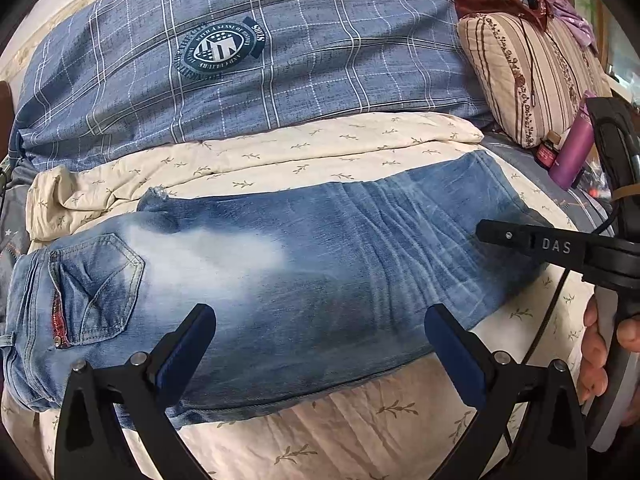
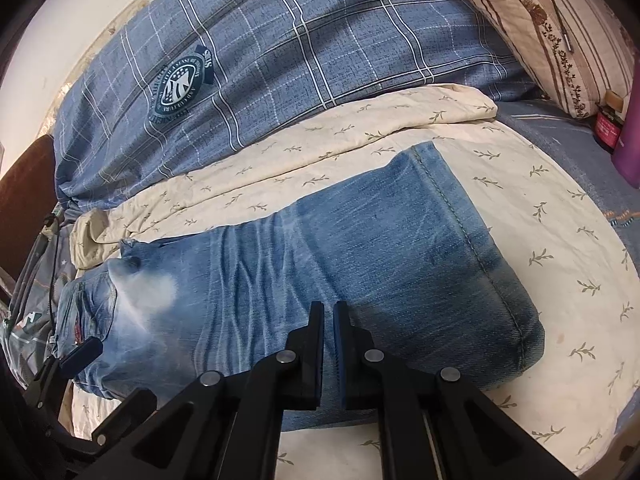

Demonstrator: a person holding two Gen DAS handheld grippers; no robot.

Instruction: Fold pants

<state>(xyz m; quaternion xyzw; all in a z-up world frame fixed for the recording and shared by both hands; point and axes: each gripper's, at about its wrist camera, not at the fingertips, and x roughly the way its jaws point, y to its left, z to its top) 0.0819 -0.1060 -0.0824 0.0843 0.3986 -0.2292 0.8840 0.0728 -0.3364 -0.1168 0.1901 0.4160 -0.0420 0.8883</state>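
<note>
Left wrist view: we see the jeans [image 1: 280, 272] lying flat across a cream leaf-print sheet [image 1: 360, 420], waist end to the left with a back pocket [image 1: 96, 288] face up, legs running right. They look already doubled lengthwise, one leg over the other. Our left gripper [image 1: 320, 344] hangs over the near edge of the denim with its blue-padded fingers [image 1: 188, 348] spread wide, nothing between them. We cannot tell if the tips touch the cloth.

At the right edge of this view our right gripper [image 1: 520, 240] reaches in over the lower legs, with our right hand [image 1: 604, 344] on its handle.

Right wrist view: the right gripper [image 2: 329, 344] sits over the mid-leg area, its fingers brought nearly together with only a thin slit between the pads. No fabric is visibly pinched in that slit. The stitched hem [image 2: 476, 248] lies to the right, flat on the sheet. One finger of the left gripper [image 2: 80, 356] shows at far left near the waistband.

Behind the jeans, a blue plaid quilt [image 1: 240, 72] with a round emblem [image 1: 220, 50] is heaped along the wall. A striped floral pillow [image 1: 532, 76] stands at upper right, with a purple bottle [image 1: 572, 152] and a small dark red jar [image 1: 546, 152] just beside it.
</note>
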